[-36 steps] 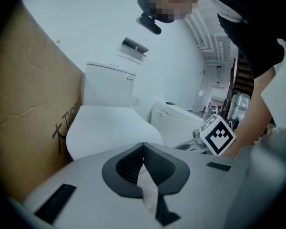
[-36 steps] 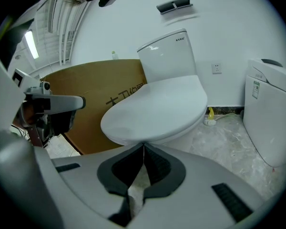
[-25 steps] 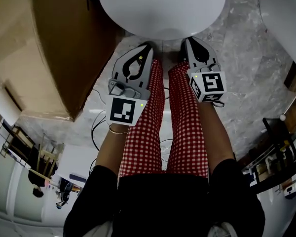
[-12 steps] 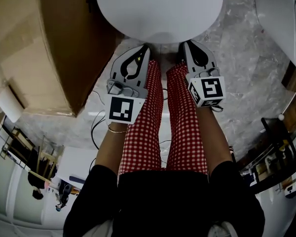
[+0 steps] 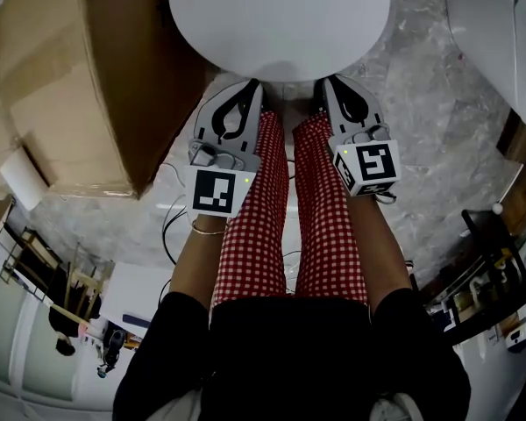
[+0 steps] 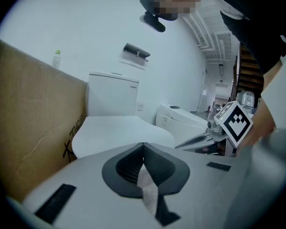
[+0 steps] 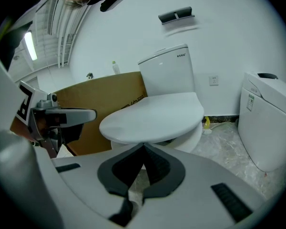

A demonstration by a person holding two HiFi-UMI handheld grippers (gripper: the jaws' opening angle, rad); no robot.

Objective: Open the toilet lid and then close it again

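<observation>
Starting off to the outside of the left gripper (image 5: 254, 85): a big cardboard box (image 5: 88, 77) stands right up against that side of the toilet, so there's not much room to come at it from there. Probably why the person stands square at the front instead.

The left gripper is clenched, tips pressed together with nothing between them (clear in its own view (image 6: 143, 146)). It's held low, nose pointing at the front edge of the toilet lid (image 5: 280, 16), close to it but apart as far as I can tell.

The lid is straight ahead of both tools, lying flat down on the bowl, cistern (image 6: 112, 94) behind it. So it's shut right now.

The right gripper (image 5: 328, 81) mirrors the left: jaws together, empty (image 7: 144, 148), with the lid's front rim (image 7: 155, 116) just ahead and a bit above its tips.

My guess on the why: pinched-shut jaws make a thin wedge you can slip under the lip, and one on each side should lift it evenly.

Further out past the right gripper sits a second toilet (image 7: 267, 123), well clear.
</observation>
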